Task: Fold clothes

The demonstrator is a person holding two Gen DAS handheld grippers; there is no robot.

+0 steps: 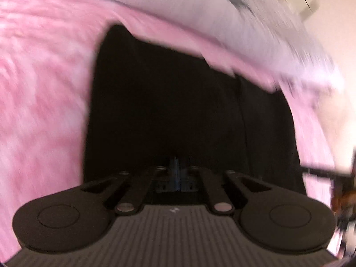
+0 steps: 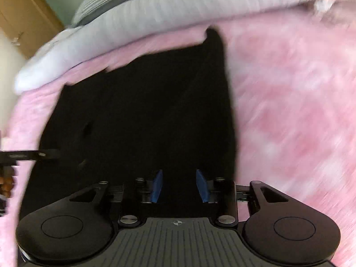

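A black garment (image 1: 178,102) lies flat on a fluffy pink blanket (image 1: 44,89), and both views are motion-blurred. My left gripper (image 1: 176,169) hovers over the garment's near edge with its blue pads pressed together, shut; no cloth shows between them. The right wrist view shows the same garment (image 2: 144,111), with a narrow strip reaching up at its far right corner. My right gripper (image 2: 180,184) is over the near edge, open, its blue pads (image 2: 156,185) apart with only dark cloth behind the gap. Part of the left gripper (image 2: 26,154) pokes in at that view's left edge.
A white ribbed duvet (image 2: 111,35) is bunched along the far side of the pink blanket (image 2: 289,111), with a grey pillow (image 2: 106,2) behind it. A wooden door (image 2: 24,17) stands at the far left. Pink blanket surrounds the garment on both sides.
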